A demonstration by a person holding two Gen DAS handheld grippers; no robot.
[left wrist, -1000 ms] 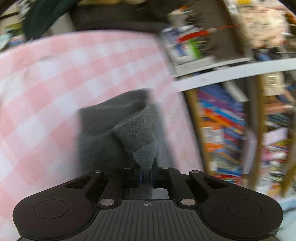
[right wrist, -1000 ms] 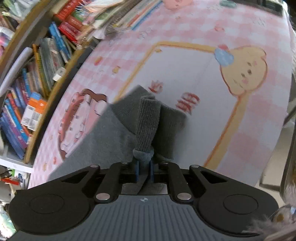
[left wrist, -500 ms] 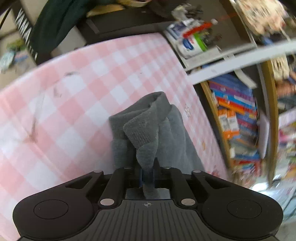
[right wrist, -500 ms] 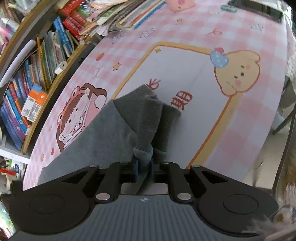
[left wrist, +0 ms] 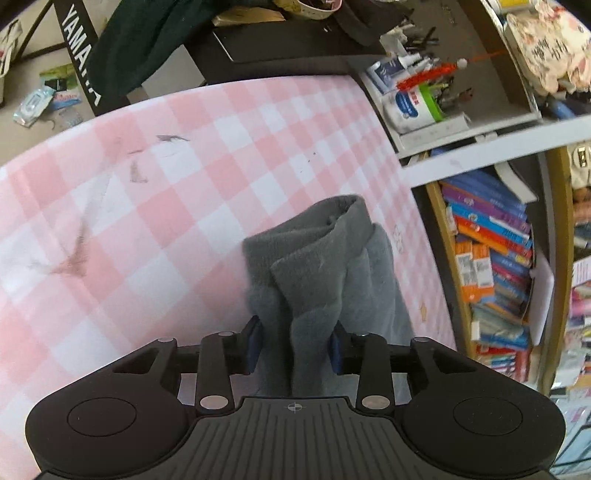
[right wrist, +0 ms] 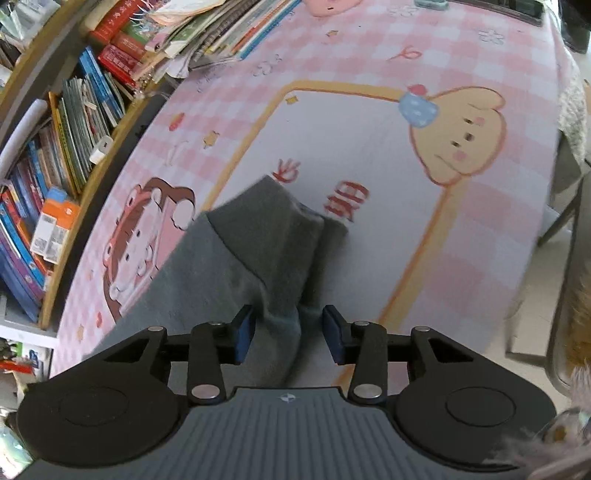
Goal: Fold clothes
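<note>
A grey knitted garment (left wrist: 317, 269) lies on the pink checked tablecloth (left wrist: 147, 206). In the left wrist view a ribbed cuff end bunches up between the fingers of my left gripper (left wrist: 295, 345), whose jaws stand open with cloth loose between the blue pads. In the right wrist view the same grey garment (right wrist: 236, 266) lies folded over, one corner reaching the cartoon print. My right gripper (right wrist: 288, 338) is open too, its pads apart on either side of a cloth ridge.
A bookshelf (right wrist: 55, 155) full of books runs along the table's side. Stacked books and magazines (right wrist: 207, 33) lie on the table's far end. A dark green garment (left wrist: 147, 40) hangs over a black Yamaha stand. A chair (right wrist: 565, 229) stands off the table's right edge.
Both grippers were shut on the grey garment and have opened. The garment has come down onto the tablecloth and spread flatter.
</note>
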